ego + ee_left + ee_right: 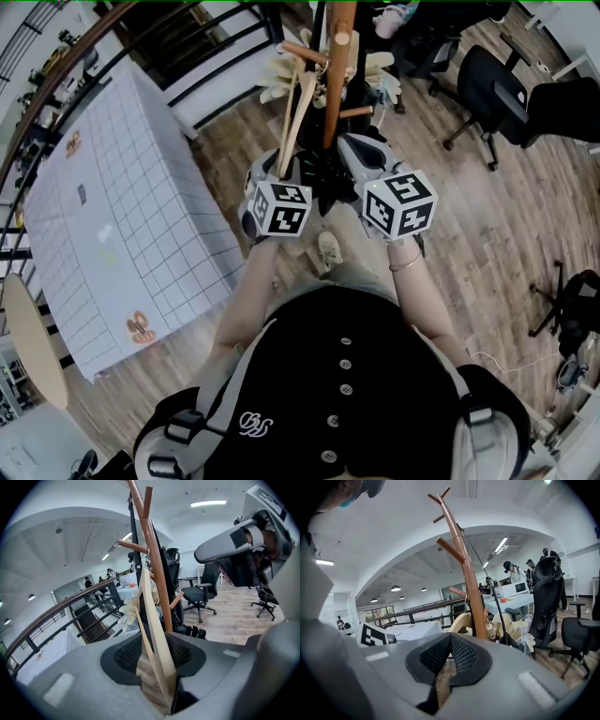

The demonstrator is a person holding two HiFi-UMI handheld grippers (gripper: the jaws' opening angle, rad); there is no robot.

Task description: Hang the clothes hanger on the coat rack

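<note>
The brown wooden coat rack stands just ahead of me, its pole and pegs rising past both grippers. A pale wooden clothes hanger leans up against the pole toward a side peg; I cannot tell whether its hook sits on that peg. My left gripper has the hanger's lower end between its jaws, with a dark gap beside the wood, so the pads are not pressing. My right gripper is to the right of the pole, with its tips together and nothing in them.
A white gridded table lies to the left behind a dark railing. Black office chairs stand on the wood floor at the right. Pale cloth items hang low on the rack. People stand far off at desks.
</note>
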